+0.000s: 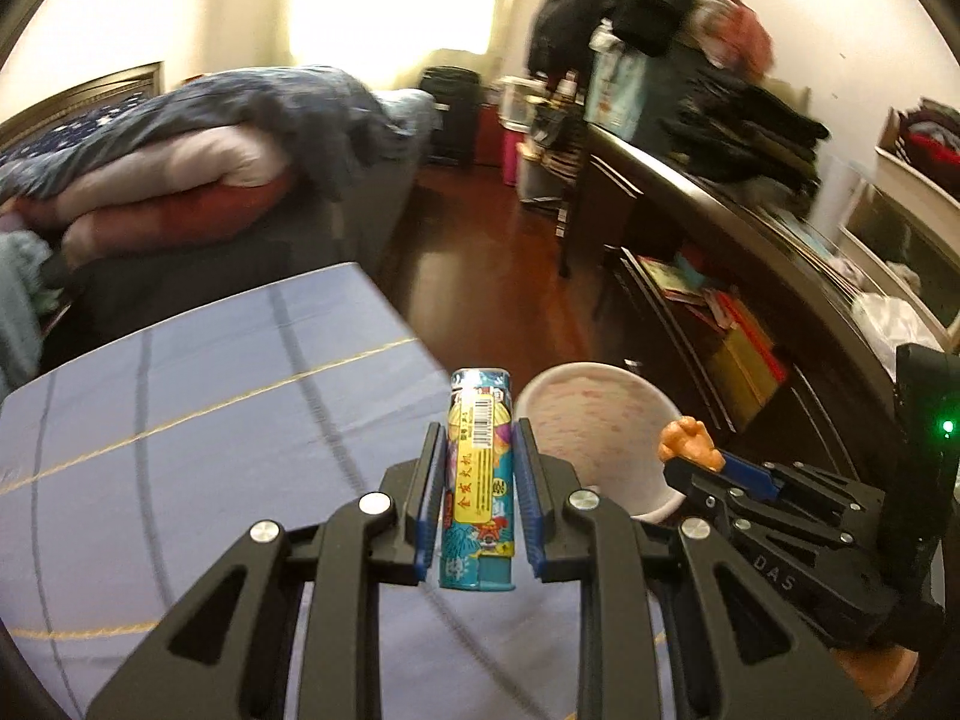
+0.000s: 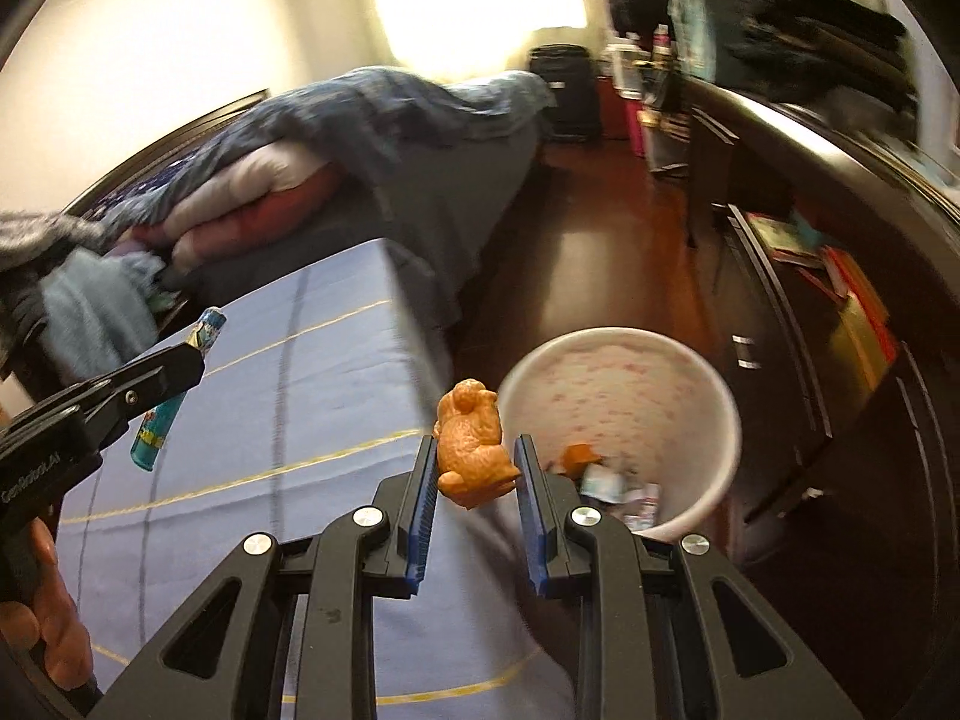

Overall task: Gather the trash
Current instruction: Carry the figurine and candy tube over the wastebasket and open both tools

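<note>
My left gripper (image 1: 479, 450) is shut on a colourful teal and yellow can (image 1: 478, 474), held upright above the blue cloth near the table's right edge. My right gripper (image 2: 474, 456) is shut on an orange crumpled lump (image 2: 474, 450), held beside the rim of the white trash bin (image 2: 708, 372). The bin stands on the floor just past the table edge and holds several scraps and an orange piece. In the left wrist view the bin (image 1: 600, 414) sits right of the can, with the right gripper (image 1: 690, 450) and its orange lump (image 1: 687, 443) at the rim. The can also shows in the right wrist view (image 2: 174, 396).
The table is covered by a blue cloth with grid lines (image 1: 210, 420). A bed with piled bedding (image 1: 180, 162) lies behind. A dark desk with shelves of books (image 1: 738, 324) runs along the right. Dark red wooden floor (image 1: 480, 252) lies between them.
</note>
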